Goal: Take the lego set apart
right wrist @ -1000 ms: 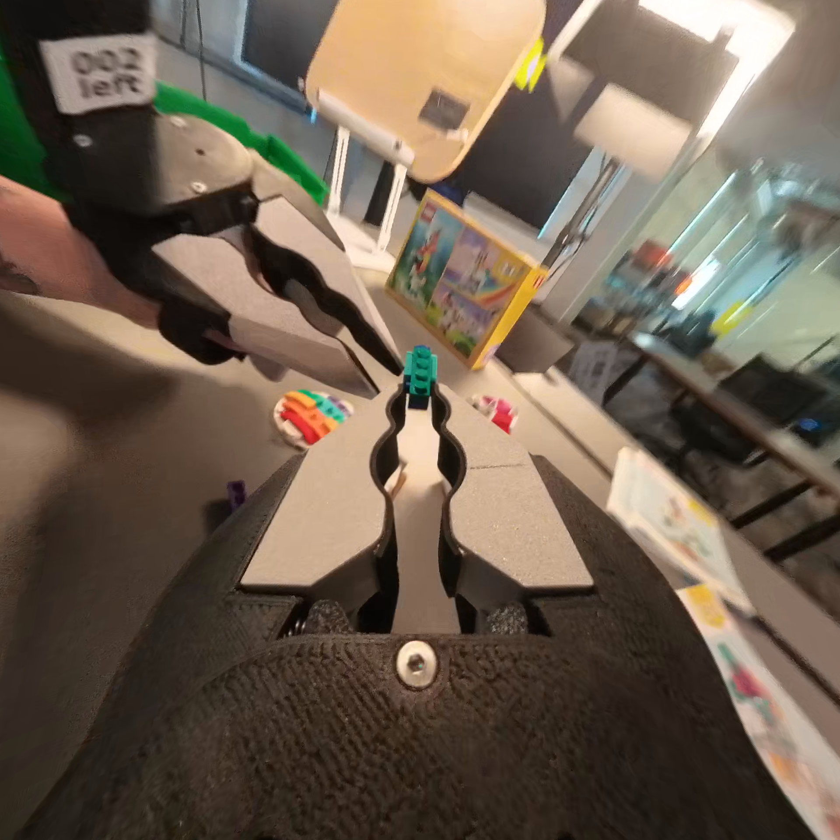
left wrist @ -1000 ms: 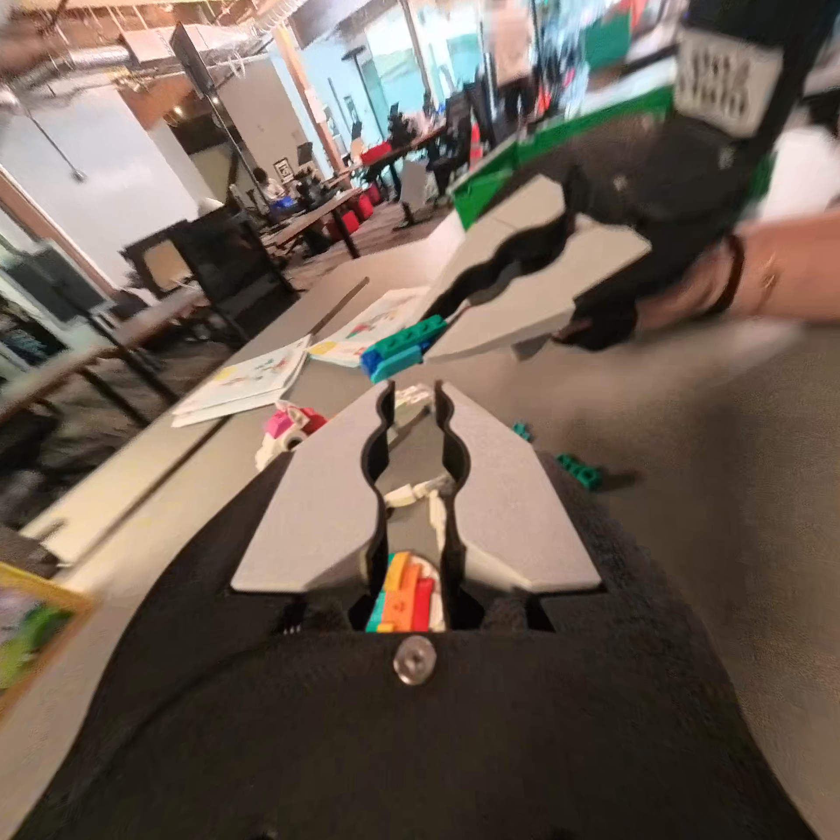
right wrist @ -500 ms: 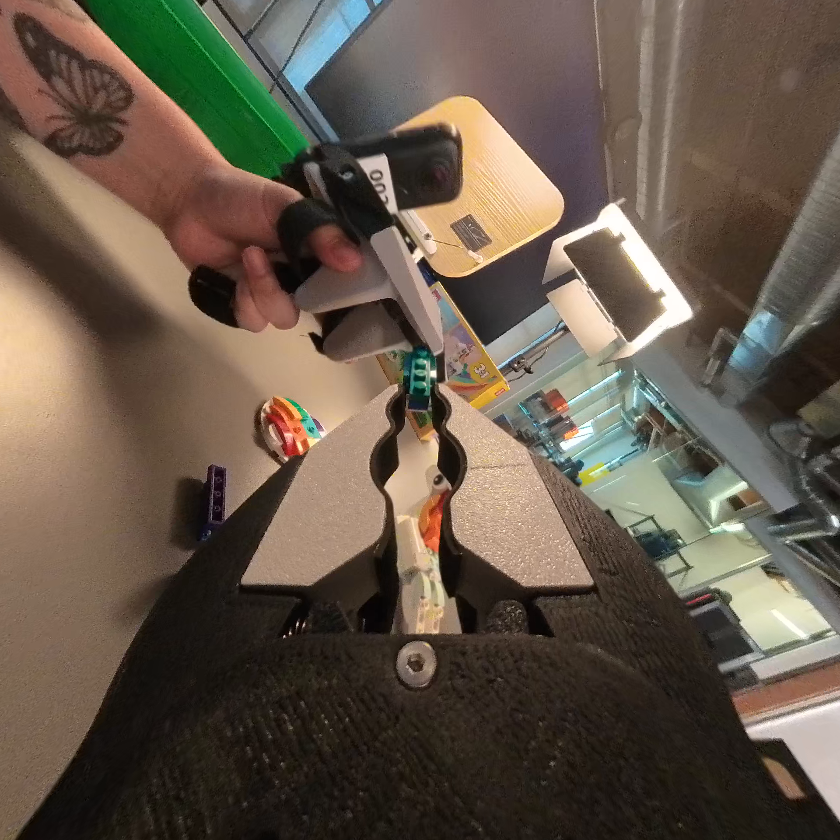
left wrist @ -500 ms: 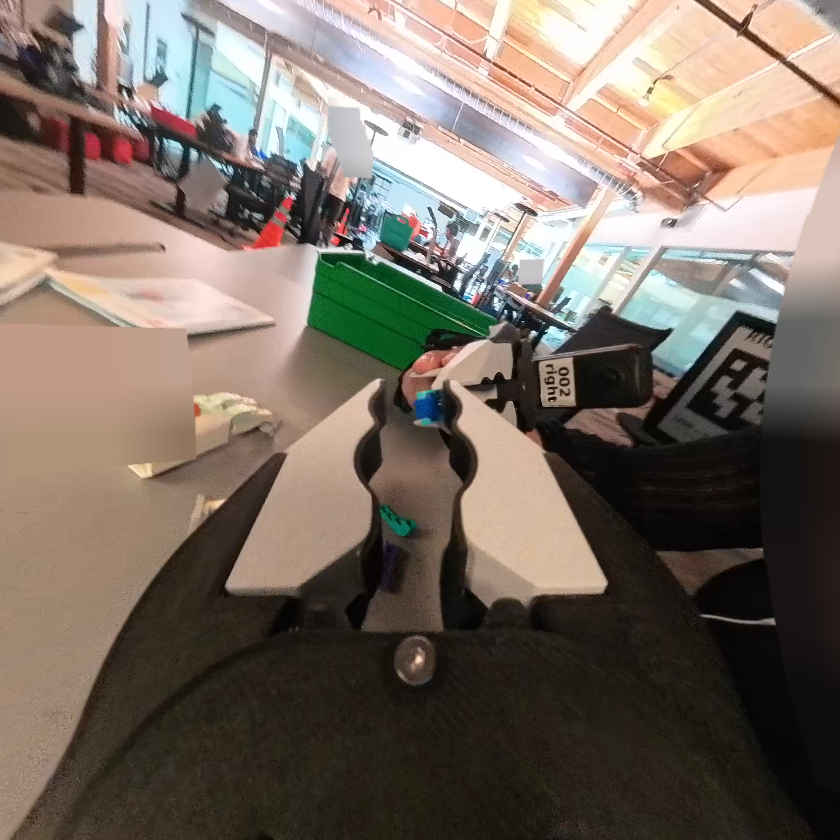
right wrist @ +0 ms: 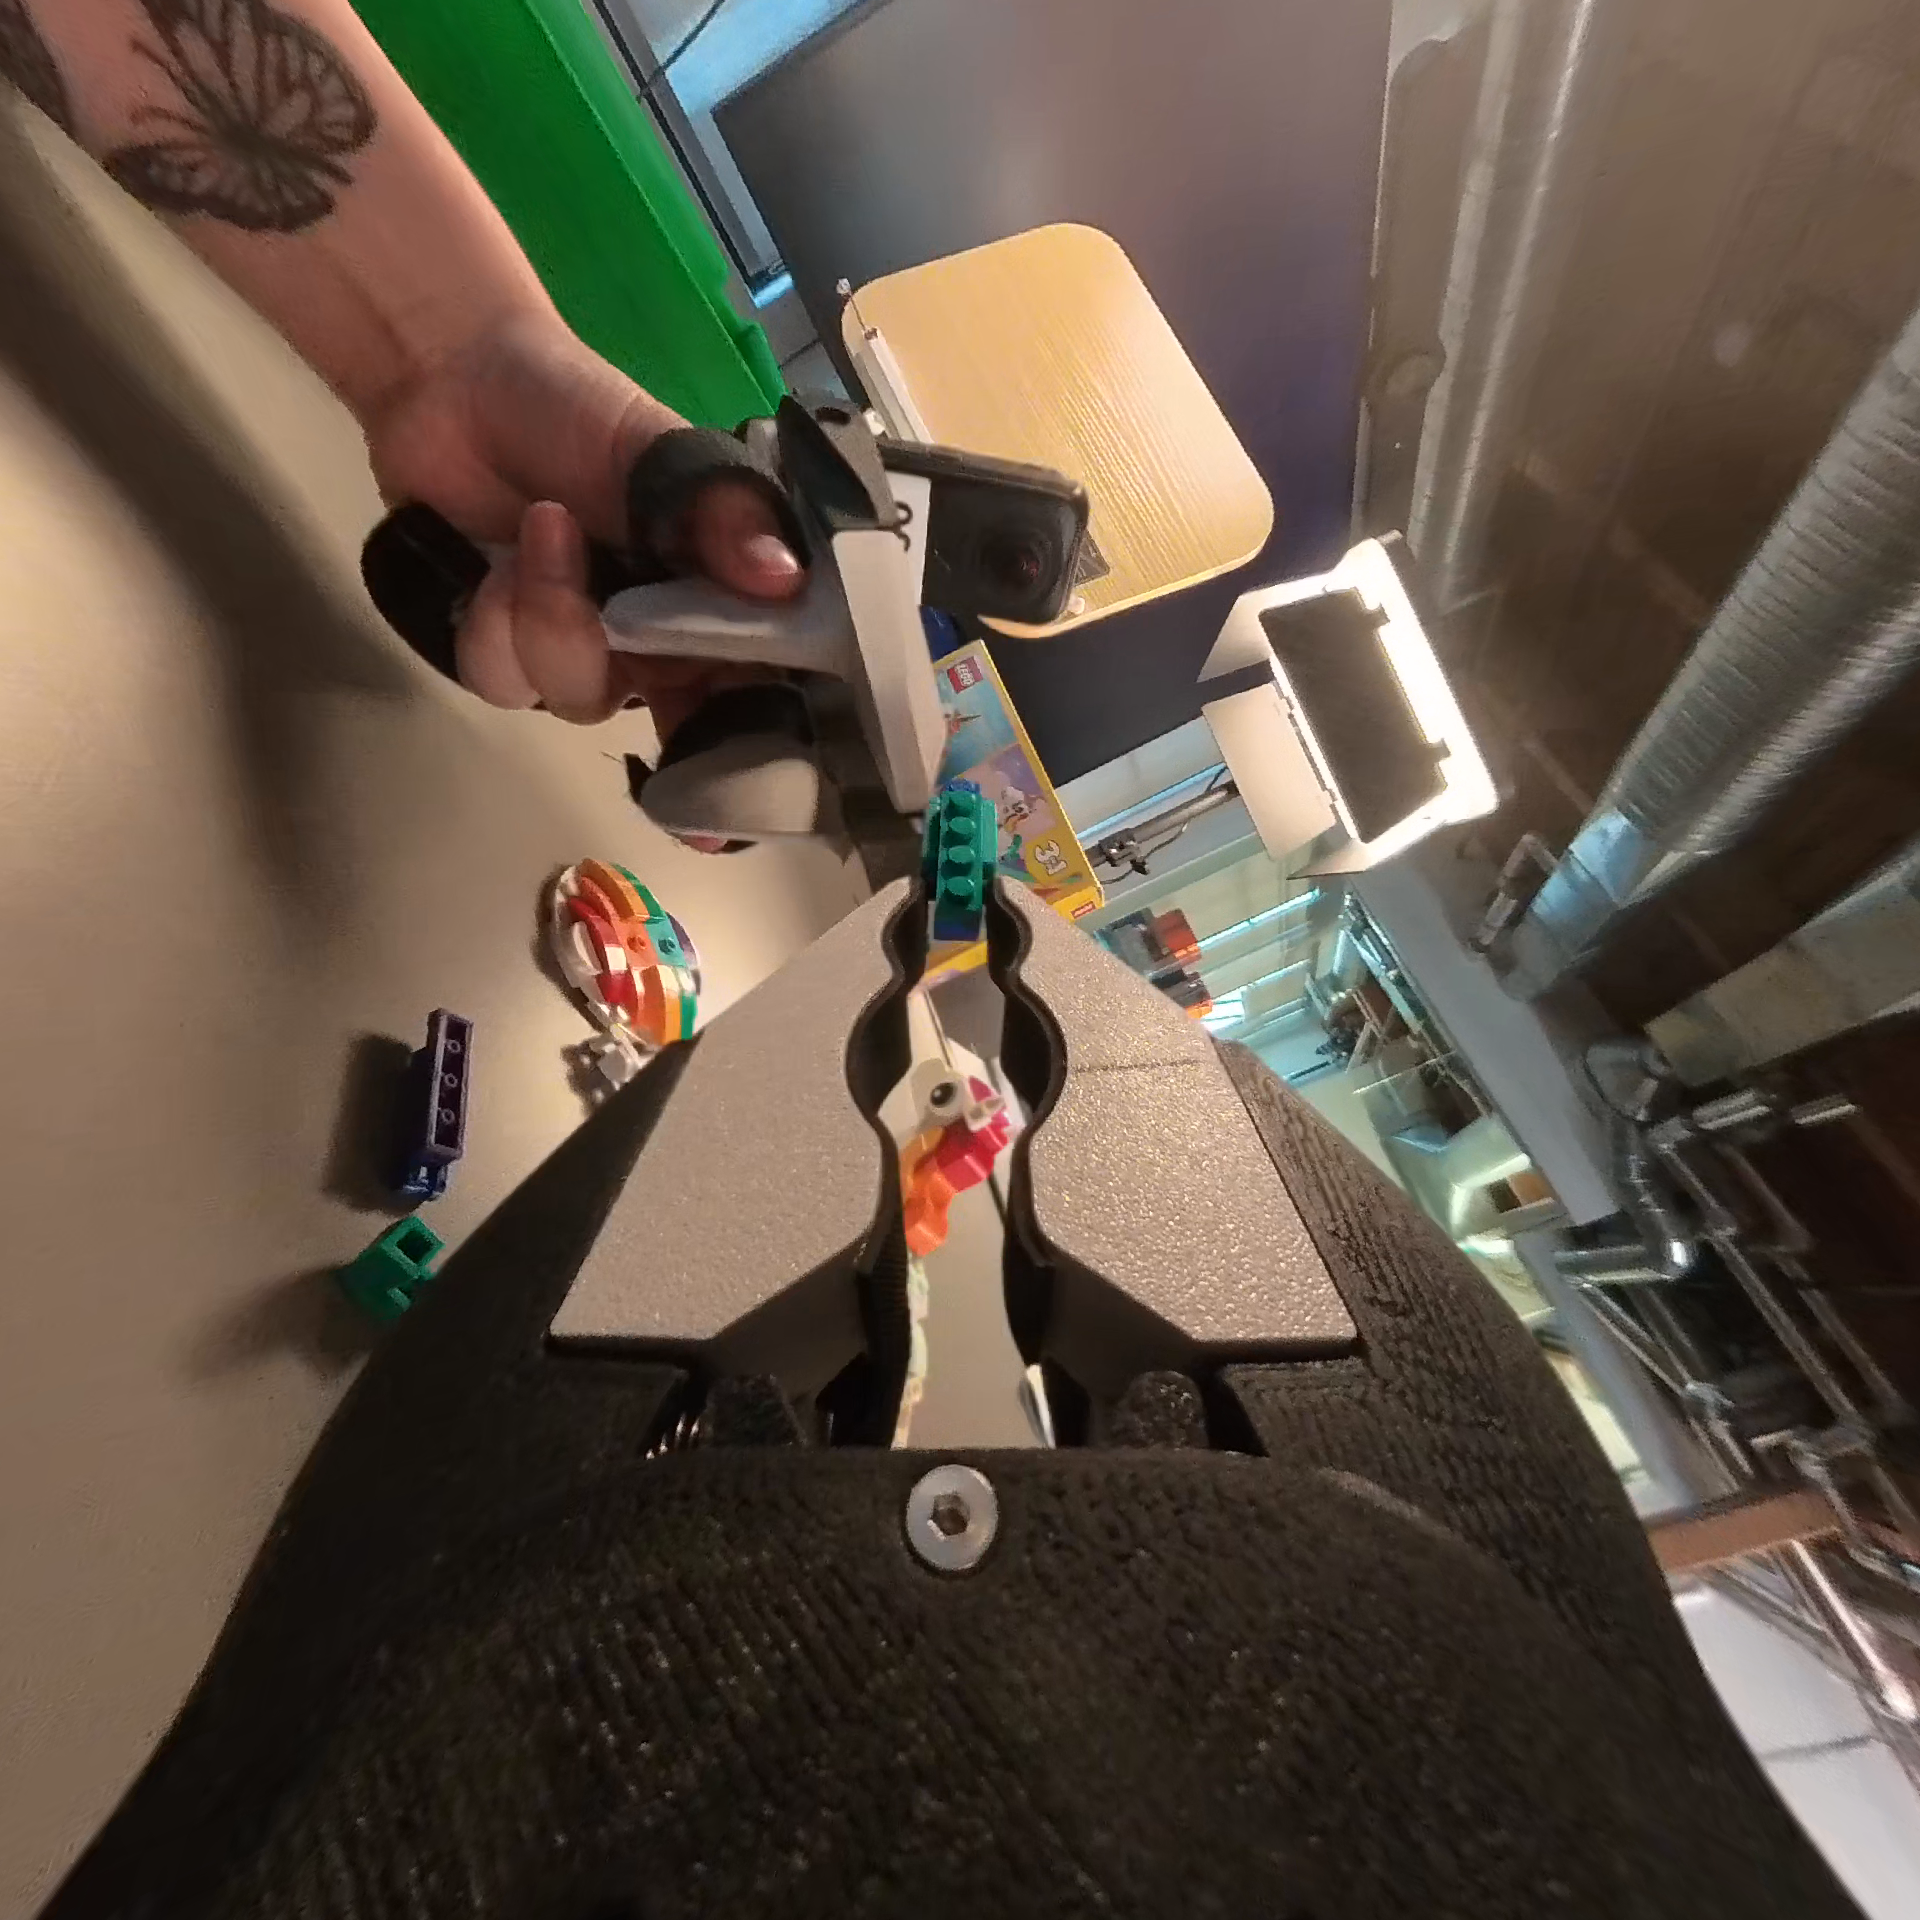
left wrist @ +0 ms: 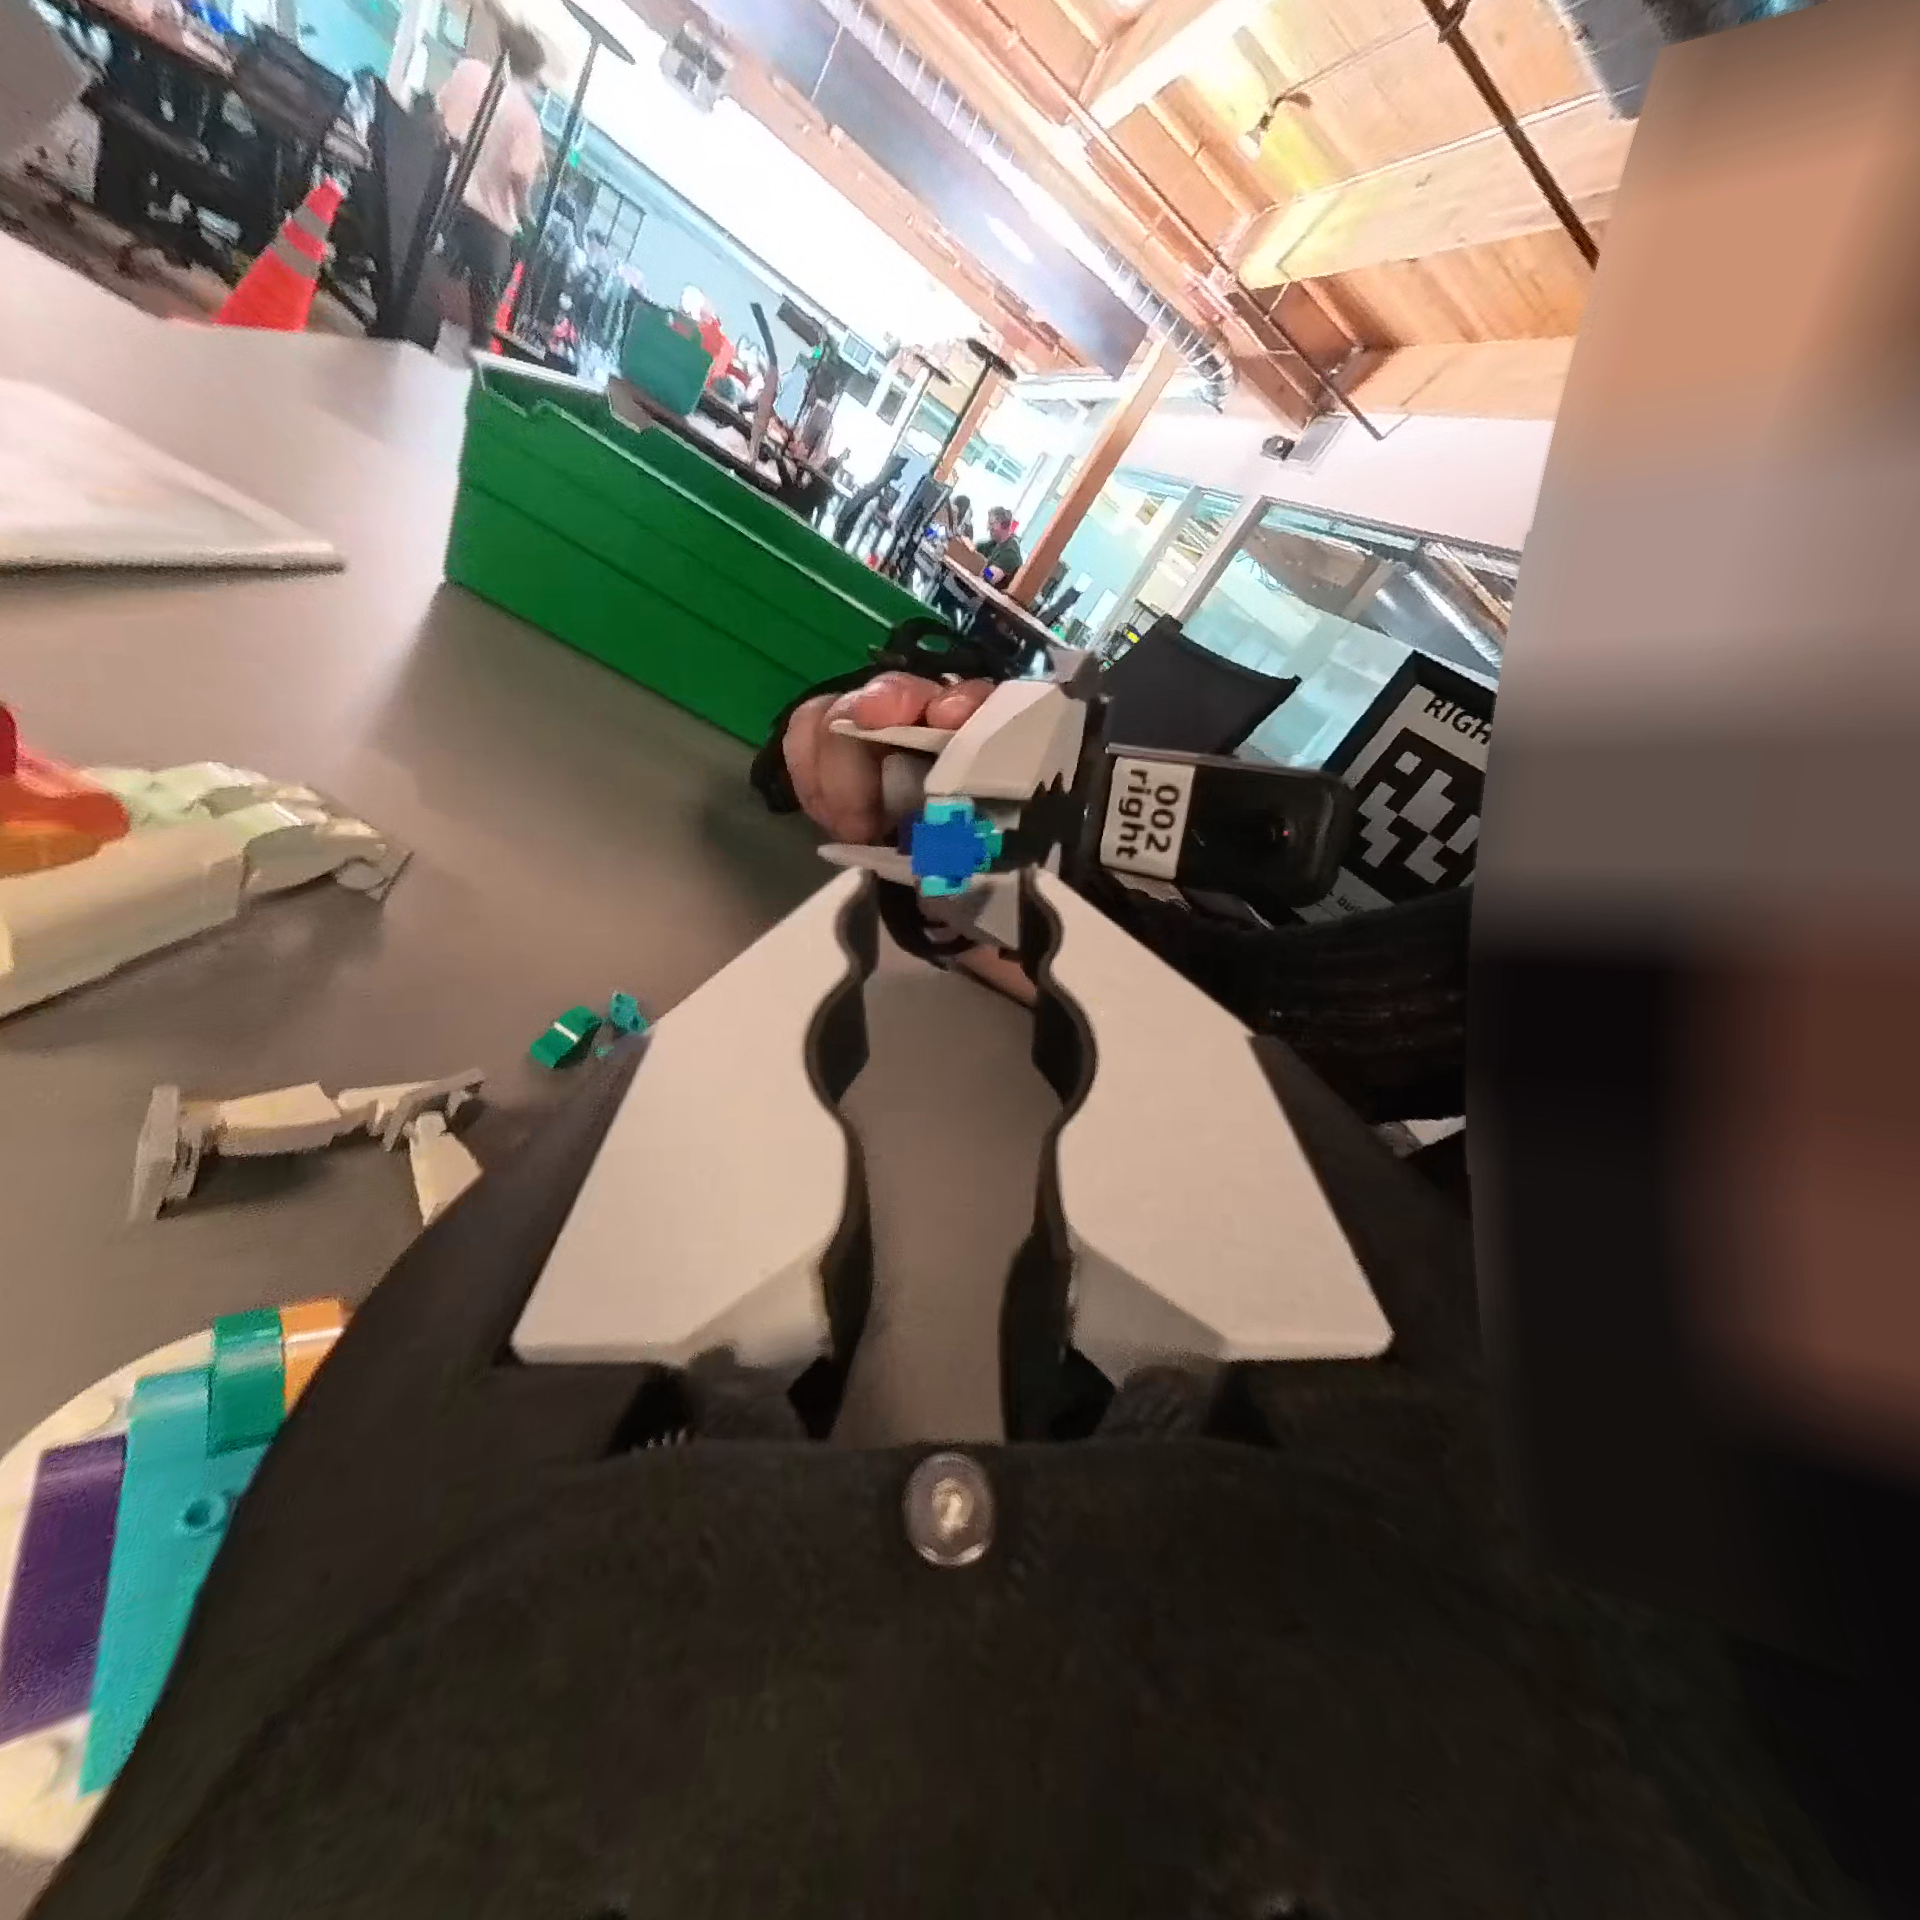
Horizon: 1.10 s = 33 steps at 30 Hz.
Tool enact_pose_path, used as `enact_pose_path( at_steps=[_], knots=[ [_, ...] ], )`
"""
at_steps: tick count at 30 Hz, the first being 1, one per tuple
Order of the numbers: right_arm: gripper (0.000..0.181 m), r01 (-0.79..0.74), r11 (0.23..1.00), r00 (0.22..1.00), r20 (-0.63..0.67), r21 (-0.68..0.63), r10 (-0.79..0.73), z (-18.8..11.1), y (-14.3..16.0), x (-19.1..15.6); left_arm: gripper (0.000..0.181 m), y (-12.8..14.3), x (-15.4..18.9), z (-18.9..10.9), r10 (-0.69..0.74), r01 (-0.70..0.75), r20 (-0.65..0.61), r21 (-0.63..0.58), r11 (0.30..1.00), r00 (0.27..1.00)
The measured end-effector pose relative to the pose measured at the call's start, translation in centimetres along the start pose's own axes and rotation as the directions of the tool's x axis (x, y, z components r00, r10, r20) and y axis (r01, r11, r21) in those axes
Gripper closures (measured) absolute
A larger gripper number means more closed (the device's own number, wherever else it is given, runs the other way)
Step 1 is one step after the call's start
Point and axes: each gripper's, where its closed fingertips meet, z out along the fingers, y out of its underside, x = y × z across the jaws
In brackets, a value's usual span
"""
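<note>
Right tool (right wrist: 956,899) pinches teal-blue brick stack (right wrist: 958,864), long axis pointing forward; left tool (left wrist: 943,883) gapes empty, tips just beside it.

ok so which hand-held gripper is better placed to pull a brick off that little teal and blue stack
Left, probably. The right hand-held gripper is already shut on the teal and blue stack, so it can only brace. The left hand-held gripper is open, empty and aimed at the stack's free end.
</note>
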Motion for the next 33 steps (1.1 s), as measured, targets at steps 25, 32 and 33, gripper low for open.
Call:
enact_pose_path(
  at_steps=[25,32,33],
  knots=[
    [0.170,-0.341,0.922,0.829,0.404,-0.184,0.387,-0.6,1.7,-5.5,0.171,4.7,-4.8,-0.7,0.989,-0.679,0.028,-0.725,0.118,0.143],
    [0.171,-0.243,0.954,0.902,0.321,-0.174,0.288,0.2,1.6,-4.3,0.171,3.5,-4.7,-1.0,0.980,-0.673,0.110,-0.714,0.194,0.166],
    [0.171,-0.248,0.953,0.901,0.319,-0.173,0.292,0.1,1.6,-4.4,0.171,3.5,-4.8,-1.1,0.980,-0.666,0.108,-0.721,0.193,0.167]
  ],
)
